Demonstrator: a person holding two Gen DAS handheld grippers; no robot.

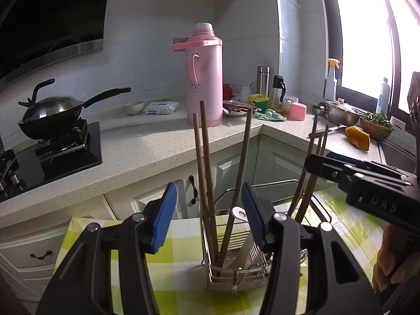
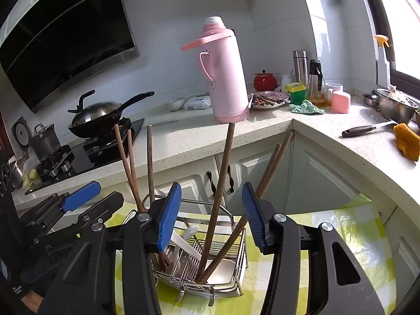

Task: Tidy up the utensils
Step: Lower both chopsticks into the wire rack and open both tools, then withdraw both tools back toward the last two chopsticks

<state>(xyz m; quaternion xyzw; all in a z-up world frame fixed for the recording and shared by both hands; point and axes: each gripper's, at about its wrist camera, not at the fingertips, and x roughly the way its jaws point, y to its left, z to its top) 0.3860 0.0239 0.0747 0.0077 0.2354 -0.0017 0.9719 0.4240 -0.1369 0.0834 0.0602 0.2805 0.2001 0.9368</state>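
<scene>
A wire utensil basket point(image 1: 236, 283) point(image 2: 199, 288) stands on a yellow-green checked cloth point(image 1: 183, 275). Several brown wooden chopsticks point(image 1: 206, 157) point(image 2: 223, 173) lean upright in it, beside white spoons point(image 2: 189, 233) and metal forks point(image 2: 183, 265). My left gripper point(image 1: 208, 218) is open just above the basket's left side, with chopsticks standing between its blue pads, untouched. Over the right side my right gripper point(image 2: 212, 215) is also open, one chopstick rising through its gap without contact. Each gripper shows in the other's view: the right gripper point(image 1: 320, 161) and the left gripper point(image 2: 105, 197).
Behind runs an L-shaped speckled counter point(image 1: 147, 147) with a pink thermos point(image 1: 204, 78), a plate of more chopsticks point(image 2: 267, 101), a wok on the stove point(image 1: 50, 113), a steel colander point(image 1: 341, 113) and an orange sponge point(image 1: 358, 136). White cabinet doors point(image 1: 157, 199) lie below.
</scene>
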